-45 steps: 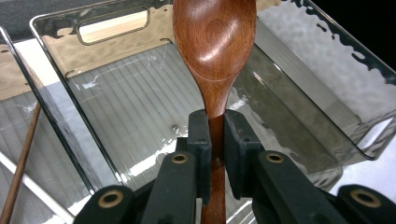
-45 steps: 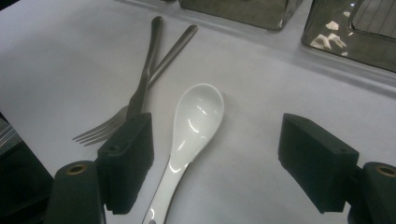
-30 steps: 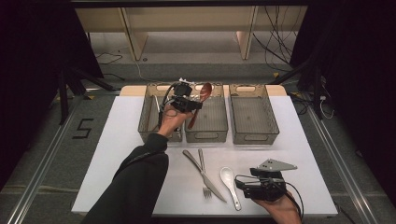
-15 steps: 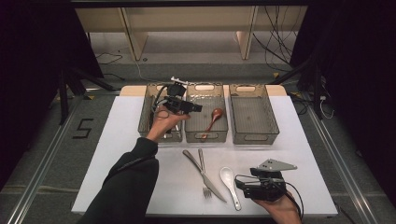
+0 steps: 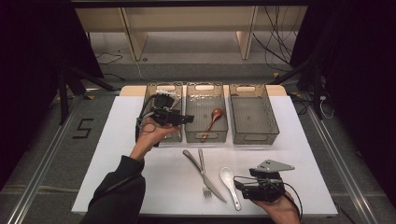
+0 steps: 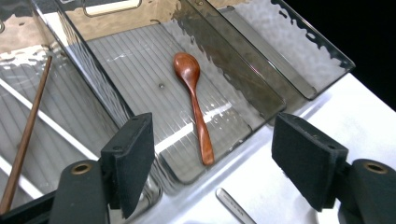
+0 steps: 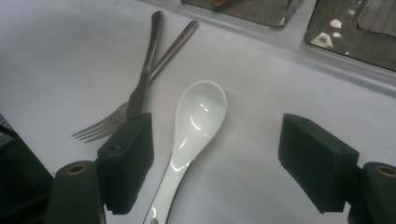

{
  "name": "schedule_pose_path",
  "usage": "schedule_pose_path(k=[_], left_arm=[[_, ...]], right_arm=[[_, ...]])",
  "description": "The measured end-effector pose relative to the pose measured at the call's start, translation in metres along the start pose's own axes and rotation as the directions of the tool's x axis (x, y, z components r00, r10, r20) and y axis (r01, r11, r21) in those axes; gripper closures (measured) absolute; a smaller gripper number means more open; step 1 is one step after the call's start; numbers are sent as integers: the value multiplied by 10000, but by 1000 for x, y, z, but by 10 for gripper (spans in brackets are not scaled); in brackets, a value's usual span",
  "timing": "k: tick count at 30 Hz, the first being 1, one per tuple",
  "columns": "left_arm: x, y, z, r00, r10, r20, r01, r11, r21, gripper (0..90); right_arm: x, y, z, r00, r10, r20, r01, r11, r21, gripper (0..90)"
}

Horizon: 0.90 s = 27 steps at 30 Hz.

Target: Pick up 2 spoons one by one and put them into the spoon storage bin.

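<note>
A brown wooden spoon lies loose in the middle clear bin, bowl toward the back. My left gripper hovers over the front of the left bin and points right. Its jaws have just been opening and nothing is between them. A white ceramic spoon lies on the white table at the front. My right gripper rests open just behind the spoon's handle. The handle runs between the jaws, near one pad, without being pinched.
A metal fork and a knife lie crossed left of the white spoon. The right bin stands beside the middle one. A brown stick lies in the left bin.
The left gripper let go of the wooden spoon, which now lies in the middle bin. Its jaws opened and it drew back to the left, toward the person. The right gripper stayed put.
</note>
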State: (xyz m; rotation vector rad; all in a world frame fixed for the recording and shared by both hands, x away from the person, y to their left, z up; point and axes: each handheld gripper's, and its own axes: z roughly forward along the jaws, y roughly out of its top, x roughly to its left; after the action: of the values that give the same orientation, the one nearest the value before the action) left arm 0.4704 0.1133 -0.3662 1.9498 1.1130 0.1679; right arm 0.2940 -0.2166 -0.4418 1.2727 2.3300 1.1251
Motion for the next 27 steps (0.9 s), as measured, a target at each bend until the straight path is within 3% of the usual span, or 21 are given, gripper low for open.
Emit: schedule_pose_path(k=[10,15,18,27], left_arm=[[2,-34,-25,9998,-178,110,184,9977,-648,257],[0,-46,-34,9999,-22,170,35,9970,-772,244],[-1,-54,-37,9999,106,71,-100,9967,-806,235],[7,-81,-40,9999,-17,169,31,9962,-868,217]], right_arm=[[3,0,3,10000,-89,3,89,9997,245,274],[7,0,6,9999,-128,81,124,9989,443,275],[8,0,7,9998,-154,115,147,9981,593,275],[9,0,11,9993,-133,343,97,9947,1024,275]])
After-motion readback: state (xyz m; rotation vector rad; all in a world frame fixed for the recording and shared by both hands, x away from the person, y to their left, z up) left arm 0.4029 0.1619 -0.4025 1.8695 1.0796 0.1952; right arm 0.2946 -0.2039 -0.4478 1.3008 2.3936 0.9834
